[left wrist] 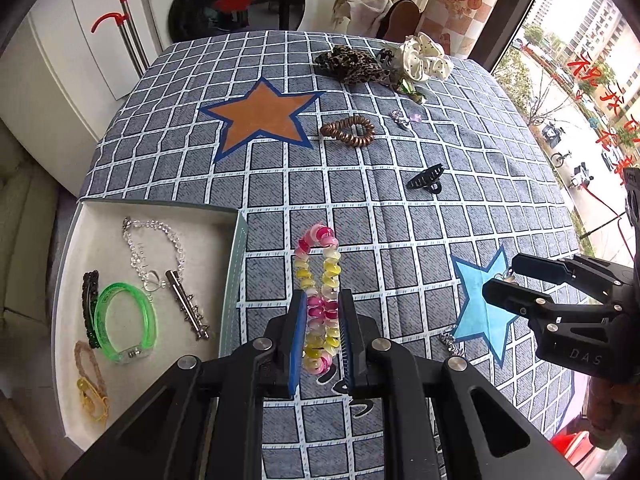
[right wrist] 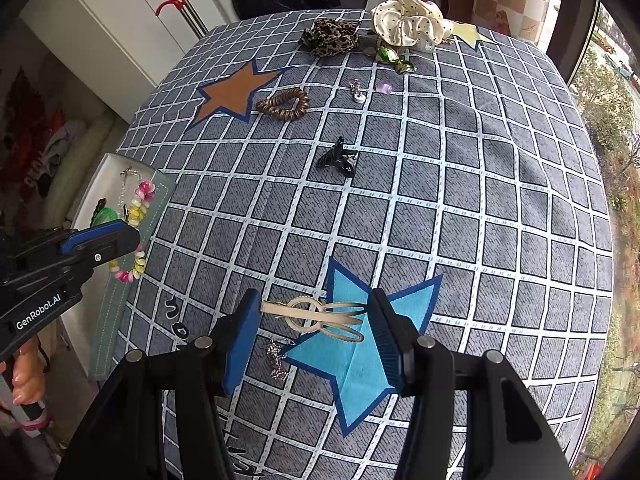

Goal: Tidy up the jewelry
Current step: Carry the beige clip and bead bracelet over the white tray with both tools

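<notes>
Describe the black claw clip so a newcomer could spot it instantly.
Start at the orange star printed on the grid tablecloth, then move toward the window side, past the brown spiral hair tie. The black claw clip lies alone on bare cloth there. It is the only small, toothed, glossy black plastic piece out on the cloth.

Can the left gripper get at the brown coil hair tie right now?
Probably not: the left gripper is shut on the pink and yellow coil bracelet, though nothing blocks the brown coil hair tie.
</notes>
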The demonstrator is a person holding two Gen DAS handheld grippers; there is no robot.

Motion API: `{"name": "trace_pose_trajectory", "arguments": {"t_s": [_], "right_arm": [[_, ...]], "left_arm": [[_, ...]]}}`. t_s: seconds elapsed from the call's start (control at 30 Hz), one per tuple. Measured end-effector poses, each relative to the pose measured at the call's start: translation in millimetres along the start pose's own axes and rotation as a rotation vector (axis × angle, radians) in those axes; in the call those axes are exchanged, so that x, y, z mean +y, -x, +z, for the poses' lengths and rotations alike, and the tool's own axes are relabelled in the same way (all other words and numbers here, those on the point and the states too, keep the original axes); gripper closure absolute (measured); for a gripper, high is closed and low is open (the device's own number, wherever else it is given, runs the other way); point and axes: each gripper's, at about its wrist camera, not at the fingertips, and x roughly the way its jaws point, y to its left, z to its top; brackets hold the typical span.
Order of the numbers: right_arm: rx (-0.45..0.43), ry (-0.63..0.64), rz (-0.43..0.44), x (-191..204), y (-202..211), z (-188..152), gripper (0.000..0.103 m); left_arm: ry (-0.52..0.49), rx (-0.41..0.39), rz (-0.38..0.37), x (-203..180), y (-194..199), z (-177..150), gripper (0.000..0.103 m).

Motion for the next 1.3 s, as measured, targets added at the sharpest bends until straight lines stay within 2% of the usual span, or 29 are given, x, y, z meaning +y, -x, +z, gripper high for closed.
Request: {"name": "trace_pose_trajectory", "arguments": {"t_s": [0.33, 0.77, 1.03, 1.3], "right_arm": [[-0.005, 0.069, 0.046, 61.1, 4.9, 3.9, 0.045], [0.022, 0.258, 0.138, 180.3, -14.4, 17.3, 0.045], [0.082, 0.368, 0.169, 238.6, -43.1, 16.7, 0.045], [0.161, 0.433, 0.157, 269.4, -80.5, 10.9, 0.045]], "left_arm": [[0.113, -0.001, 0.054, 63.1, 26.6, -47.8, 0.080], [0.275, 0.035, 0.118, 141.5, 36.9, -110.0, 0.080], [0.345, 0.074, 0.134, 170.2, 22.2, -137.8, 0.080], [0.370, 0.093, 0.142, 182.1, 8.5, -148.8, 0.080]]}}
